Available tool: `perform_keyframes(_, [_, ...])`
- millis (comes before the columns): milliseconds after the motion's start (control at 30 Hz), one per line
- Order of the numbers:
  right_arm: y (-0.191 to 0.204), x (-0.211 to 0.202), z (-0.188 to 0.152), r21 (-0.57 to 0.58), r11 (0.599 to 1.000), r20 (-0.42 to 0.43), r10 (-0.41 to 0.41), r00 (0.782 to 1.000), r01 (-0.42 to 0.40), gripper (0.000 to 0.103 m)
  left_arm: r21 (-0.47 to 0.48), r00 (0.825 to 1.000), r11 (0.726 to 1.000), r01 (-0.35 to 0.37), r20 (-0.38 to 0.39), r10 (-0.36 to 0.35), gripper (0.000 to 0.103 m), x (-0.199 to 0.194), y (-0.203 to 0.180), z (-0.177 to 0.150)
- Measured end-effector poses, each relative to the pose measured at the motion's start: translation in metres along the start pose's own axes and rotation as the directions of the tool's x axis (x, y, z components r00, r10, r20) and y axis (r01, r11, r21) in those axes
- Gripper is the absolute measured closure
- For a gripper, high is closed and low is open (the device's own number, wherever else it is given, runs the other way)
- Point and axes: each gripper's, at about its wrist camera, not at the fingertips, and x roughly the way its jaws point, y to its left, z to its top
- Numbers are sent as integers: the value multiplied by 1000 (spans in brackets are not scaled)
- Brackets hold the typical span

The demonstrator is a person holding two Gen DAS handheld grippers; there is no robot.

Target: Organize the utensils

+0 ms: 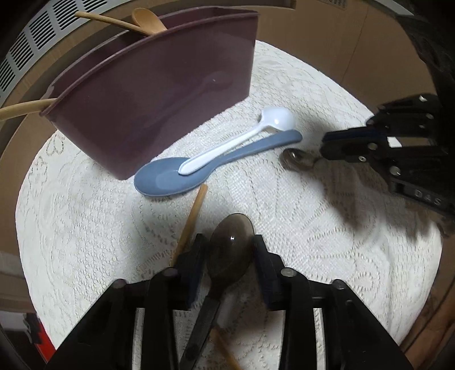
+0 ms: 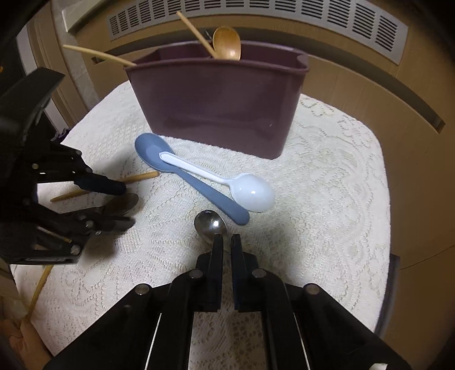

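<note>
My left gripper point(image 1: 229, 242) is open with its fingers on either side of a dark translucent spoon point(image 1: 227, 250) that lies on the lace cloth; it also shows in the right wrist view point(image 2: 125, 205). My right gripper point(image 2: 226, 242) is shut on the neck of a metal spoon point(image 2: 211, 223), whose bowl rests near the cloth; the metal spoon also shows in the left wrist view point(image 1: 298, 158). A blue spoon point(image 2: 184, 173) lies on the cloth with a white spoon point(image 2: 244, 189) across it. A purple utensil holder point(image 2: 216, 99) stands behind them, holding a wooden spoon point(image 2: 227, 42) and chopsticks.
A wooden chopstick point(image 1: 193, 216) lies on the cloth just left of my left gripper. The white lace cloth point(image 2: 327, 199) covers a small table with edges on all sides. A cardboard wall and a vent grille point(image 2: 284, 11) stand behind the holder.
</note>
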Motion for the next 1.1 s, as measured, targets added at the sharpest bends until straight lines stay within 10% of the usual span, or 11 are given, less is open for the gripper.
perform_keyframes(200, [5,-14,0,-50,998,28,39,999,-38,93,-27,999,999,-24,39,25,70,-18,3,-12])
perform_keyframes(333, [17,-1,7,-94,995,21,31,999,-29,64,-50,996,998,-36,82,40,70,-36,3,-18])
perform_keyframes(1100, [-17,5,17,51,998,-9,-23,1000,23,77,-50,991,999,-16,131,23,70,-37,-15,-8])
